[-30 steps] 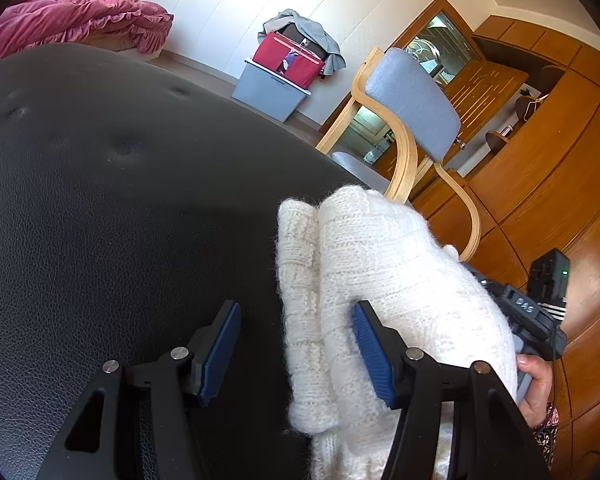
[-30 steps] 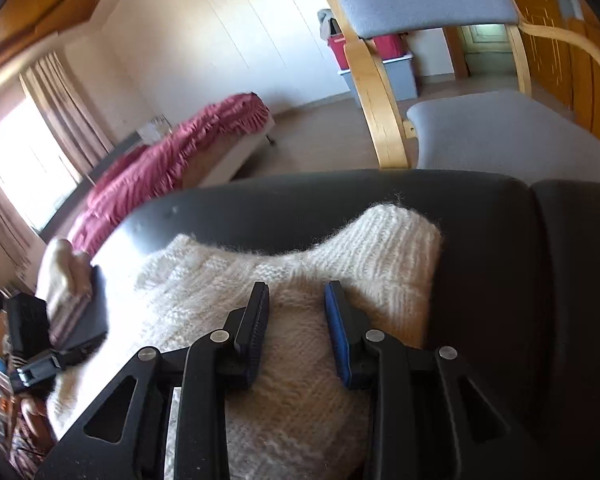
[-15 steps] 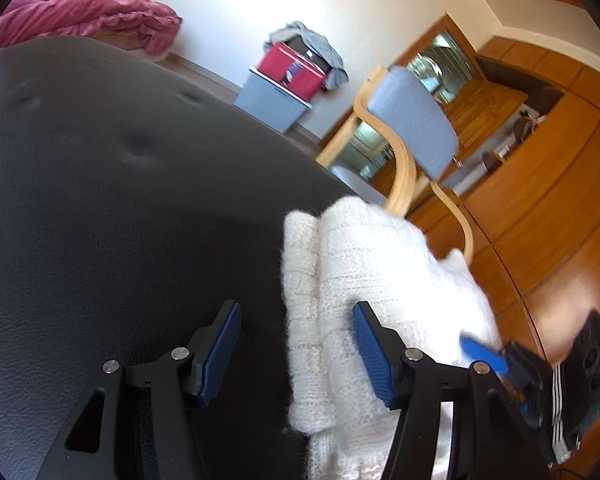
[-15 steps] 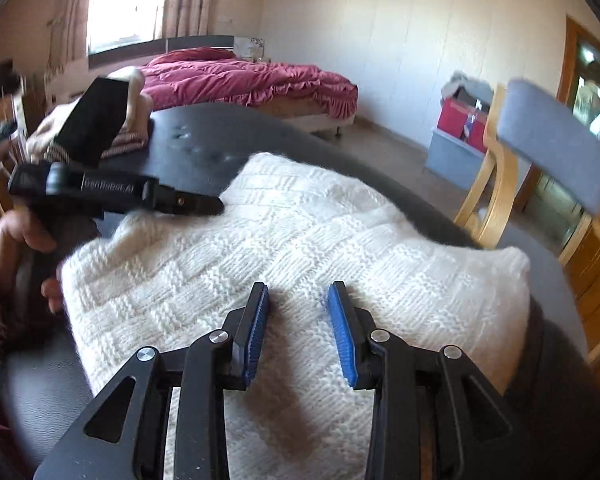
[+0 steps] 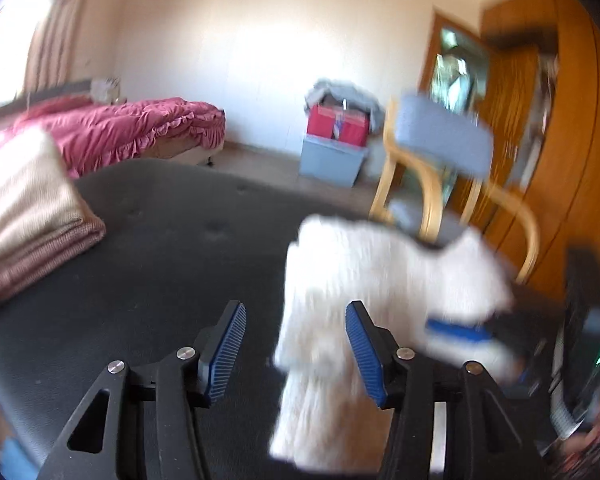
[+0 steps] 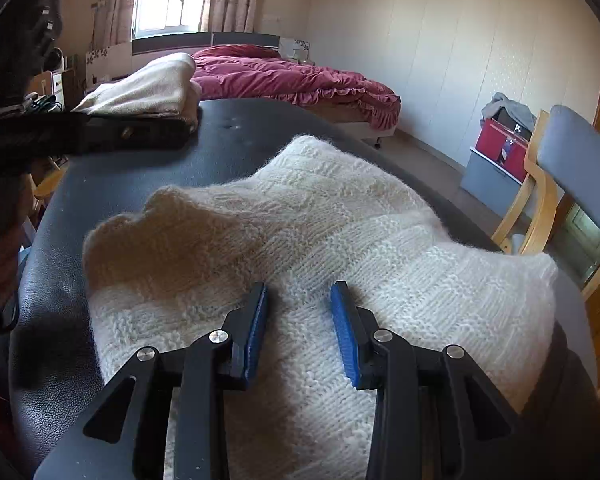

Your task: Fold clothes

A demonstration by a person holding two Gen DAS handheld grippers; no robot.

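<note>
- white knit sweater [image 6: 320, 248] lying folded in a thick bundle on the black padded table [image 6: 240, 136], centre of right wrist view; centre-right and blurred in left wrist view [image 5: 380, 280].
- handling, judged: soft, floppy, bulky, fairly light; fuzzy yarn likely to snag on ribbed pads; layers prone to sliding apart if lifted by one edge. no fragility.
- best hold, judged: pinch through all layers at a folded edge or corner, one tool per side, bundle kept supported from below.
- right tool [image 6: 300, 324] part spread, lower centre, low over the sweater; knit visible between the blue pads, no pinch seen.
- left tool [image 5: 296, 344] spread wide, jaws just been closing a bit; left edge of sweater sits between the pads, pads not pressing. frame motion-blurred.
- also seen as a dark bar at upper left of right wrist view, held above table, clear of the sweater.
- beige folded garment [image 6: 148, 88] on far end of table, upper left, looks done.
- containers: grey-blue bin [image 5: 332, 160] on floor by far wall, upper centre; red box or bag [image 5: 338, 126] on top, grey cloth draped over it. bin contents hidden.
- wooden chair with grey pads [image 5: 444, 148] beside table at right.
</note>
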